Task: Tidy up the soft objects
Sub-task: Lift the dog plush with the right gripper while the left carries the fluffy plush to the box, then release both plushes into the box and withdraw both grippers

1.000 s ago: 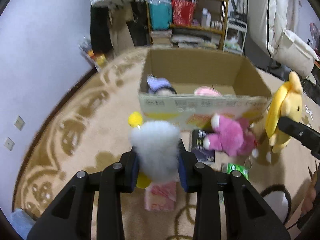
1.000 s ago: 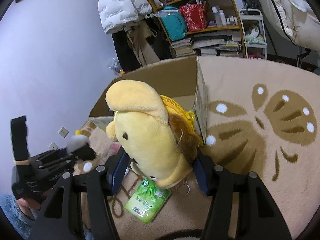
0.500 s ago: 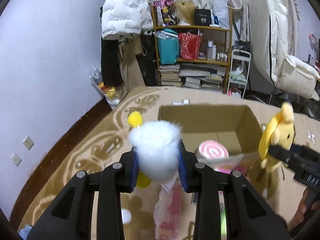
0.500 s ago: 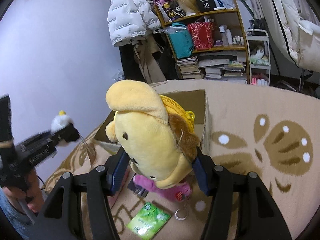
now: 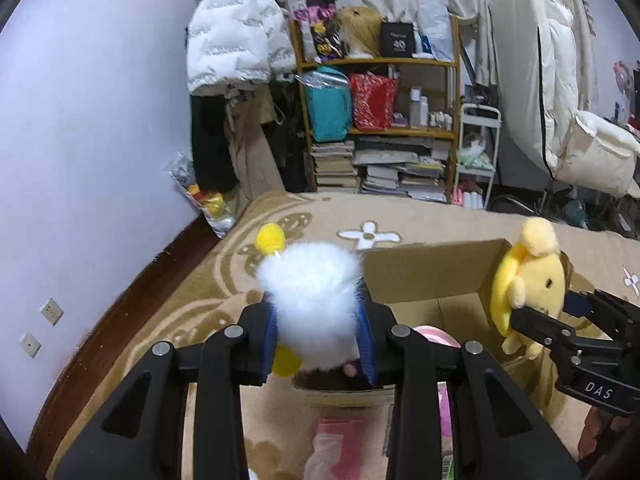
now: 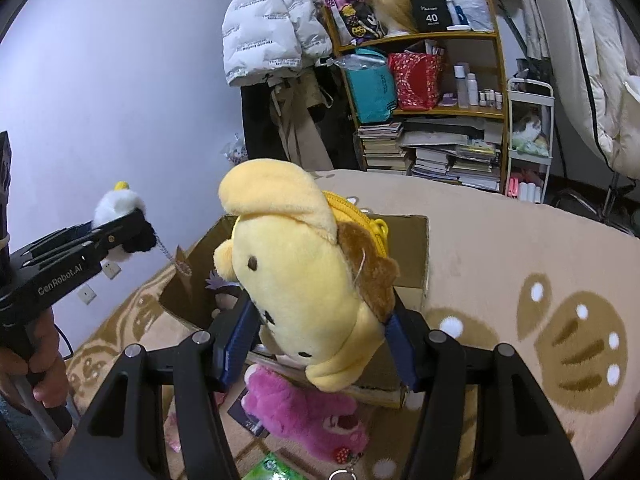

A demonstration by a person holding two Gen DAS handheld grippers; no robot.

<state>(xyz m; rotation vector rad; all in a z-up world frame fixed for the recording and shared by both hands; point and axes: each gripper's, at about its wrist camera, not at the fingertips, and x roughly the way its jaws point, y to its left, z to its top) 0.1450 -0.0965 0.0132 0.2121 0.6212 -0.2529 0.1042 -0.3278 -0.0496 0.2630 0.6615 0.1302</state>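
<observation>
Left gripper (image 5: pixel 320 340): jaws clamped on a white fluffy toy (image 5: pixel 316 300) topped by a yellow pompom (image 5: pixel 270 239), held above the near edge of the cardboard box (image 5: pixel 424 272). Right gripper (image 6: pixel 320 344): jaws clamped on a yellow plush (image 6: pixel 304 280) — a zippered, dog-faced piece — raised over the box's near wall. Inside the box, a pink swirl cushion (image 5: pixel 438 336) shows. On the patterned carpet (image 6: pixel 520 280) before the box lie a pink plush (image 6: pixel 304 408) and a green packet (image 6: pixel 272 468). Beyond — a cluttered bookshelf (image 5: pixel 380 128).
</observation>
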